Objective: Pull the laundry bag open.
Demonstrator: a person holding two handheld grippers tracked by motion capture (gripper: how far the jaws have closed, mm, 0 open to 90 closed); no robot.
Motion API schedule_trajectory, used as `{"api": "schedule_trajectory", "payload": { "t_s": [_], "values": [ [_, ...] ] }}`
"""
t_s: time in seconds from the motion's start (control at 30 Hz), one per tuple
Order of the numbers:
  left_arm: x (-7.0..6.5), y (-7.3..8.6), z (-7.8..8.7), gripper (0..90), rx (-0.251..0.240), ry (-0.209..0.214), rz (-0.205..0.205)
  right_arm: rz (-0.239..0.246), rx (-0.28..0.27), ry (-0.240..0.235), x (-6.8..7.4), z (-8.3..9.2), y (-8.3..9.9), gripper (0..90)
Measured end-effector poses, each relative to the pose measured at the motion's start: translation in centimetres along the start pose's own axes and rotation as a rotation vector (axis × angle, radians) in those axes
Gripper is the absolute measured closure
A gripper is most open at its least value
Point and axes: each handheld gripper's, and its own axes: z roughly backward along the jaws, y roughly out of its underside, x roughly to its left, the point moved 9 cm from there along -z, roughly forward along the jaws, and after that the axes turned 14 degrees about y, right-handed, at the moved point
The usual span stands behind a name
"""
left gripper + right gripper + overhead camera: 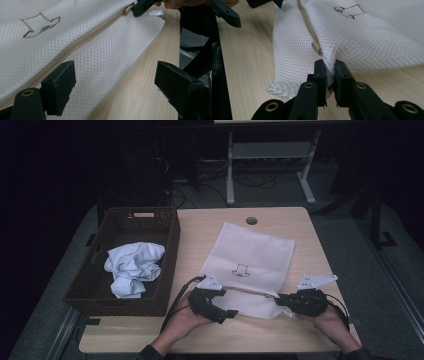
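White mesh bag [367, 32] pinched in right gripper [329, 72] jaws beside zipper pull [316, 48], left gripper [115, 85] jaws wide, bag edge between them, table [140, 95] beneath

no readable text, sketch mark on mesh bag [250, 257]

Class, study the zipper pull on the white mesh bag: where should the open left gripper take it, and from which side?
Grip the flat tan zipper pull edge-on, approaching along the zipper; it sits beside the bag end pinched by the right gripper, so the left gripper must cross over.

I see a dark wicker basket [167, 251] at the desk's [200, 227] left edge, holding crumpled white cloth [132, 267].
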Motion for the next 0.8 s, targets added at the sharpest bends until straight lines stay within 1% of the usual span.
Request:
{"api": "schedule_trajectory", "payload": {
  "t_s": [0.03, 0.07, 0.1, 0.13, 0.17, 0.27, 0.33, 0.4, 0.43, 0.6, 0.63, 0.67, 0.73, 0.8],
  "values": [
    [-0.1, -0.2, -0.2, 16.5, 0.001, 0.003, -0.01, 0.001, -0.001, -0.001, 0.1, 0.0, -0.1, 81.0],
    [-0.1, -0.2, -0.2, 16.6, 0.001, 0.003, -0.01, 0.001, -0.001, -0.001, 0.1, 0.0, -0.1, 81.0],
    [-0.3, -0.5, -0.5, 17.2, -0.002, 0.008, -0.026, 0.005, -0.005, -0.002, 0.3, 0.0, -0.2, 81.0],
    [-0.3, -0.5, -0.5, 18.4, -0.002, 0.008, -0.026, 0.005, -0.005, -0.002, 0.3, 0.0, -0.2, 81.0],
    [-0.5, -0.8, -0.7, 19.5, -0.01, 0.016, -0.038, 0.01, -0.007, -0.003, 0.4, 0.0, -0.3, 81.0],
    [-0.7, -1.0, -1.0, 20.7, -0.007, 0.024, -0.043, 0.013, -0.013, -0.007, 0.6, 0.0, -0.4, 81.0],
    [-0.9, -1.4, -1.5, 21.7, -0.009, 0.037, -0.055, 0.013, -0.018, -0.009, 0.7, 0.1, -0.6, 81.0],
    [-1.0, -1.5, -1.7, 23.0, -0.009, 0.04, -0.056, 0.014, -0.017, -0.011, 0.8, 0.0, -0.6, 81.0],
    [-1.1, -1.8, -2.1, 23.9, -0.008, 0.043, -0.066, 0.015, -0.017, -0.015, 1.0, 0.0, -0.7, 81.0],
    [-1.4, -2.3, -2.7, 28.1, -0.01, 0.052, -0.08, 0.02, -0.022, -0.019, 1.3, 0.0, -0.8, 81.0],
    [-1.5, -2.4, -2.9, 29.7, -0.007, 0.057, -0.086, 0.021, -0.023, -0.02, 1.3, 0.1, -0.8, 81.0],
    [-1.7, -2.5, -3.3, 33.5, -0.007, 0.063, -0.097, 0.02, -0.026, -0.021, 1.4, 0.1, -0.8, 81.0],
    [-1.8, -2.6, -3.4, 34.7, -0.005, 0.064, -0.103, 0.019, -0.027, -0.021, 1.4, 0.1, -0.8, 81.0],
    [-1.8, -2.8, -3.8, 38.1, -0.002, 0.067, -0.108, 0.018, -0.033, -0.026, 1.4, 0.2, -0.9, 81.0]
  ]
}}
